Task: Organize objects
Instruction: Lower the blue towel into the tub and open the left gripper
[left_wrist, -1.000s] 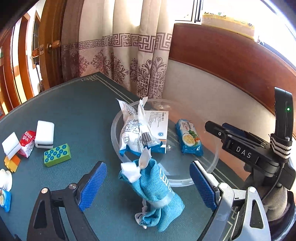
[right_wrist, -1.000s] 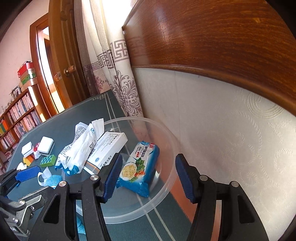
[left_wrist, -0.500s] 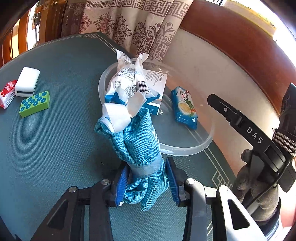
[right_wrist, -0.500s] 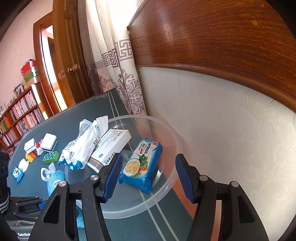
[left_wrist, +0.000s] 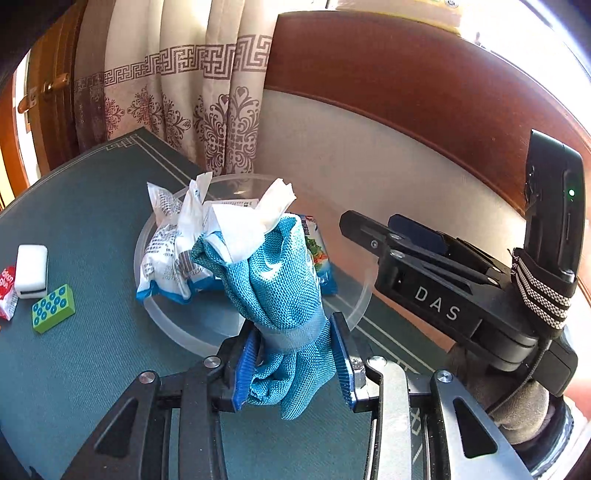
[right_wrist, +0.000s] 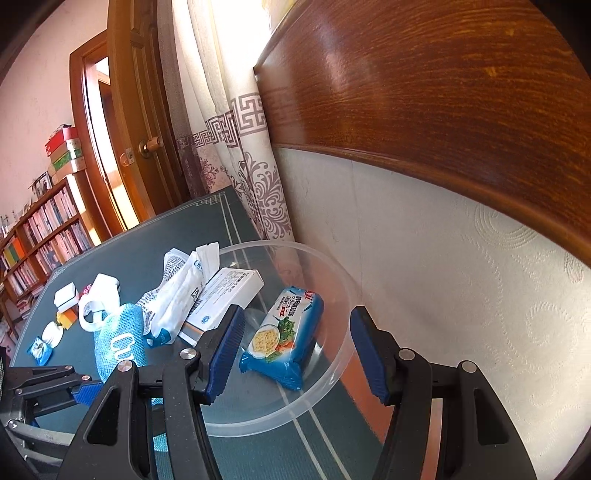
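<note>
My left gripper (left_wrist: 291, 363) is shut on a rolled blue cloth (left_wrist: 284, 291) with a white label, held above the table in front of the clear plastic bowl (left_wrist: 354, 306). The cloth also shows in the right wrist view (right_wrist: 118, 339), left of the bowl (right_wrist: 332, 362). The bowl holds a white-and-blue bag (right_wrist: 177, 295), a white box (right_wrist: 229, 291) and a blue cracker packet (right_wrist: 284, 332). My right gripper (right_wrist: 297, 354) is open and empty, its fingers over the bowl's near side around the cracker packet.
On the green table (left_wrist: 74, 221) to the left lie a green toy block (left_wrist: 53, 308), a white case (left_wrist: 32, 271) and a red packet (left_wrist: 7, 291). A wall with a wood panel (right_wrist: 443, 110) and a curtain (left_wrist: 177, 110) stand right behind the bowl.
My left gripper closed on the blue cloth and lifted it off the table toward the bowl. My right gripper stayed open over the bowl, shifting slightly.
</note>
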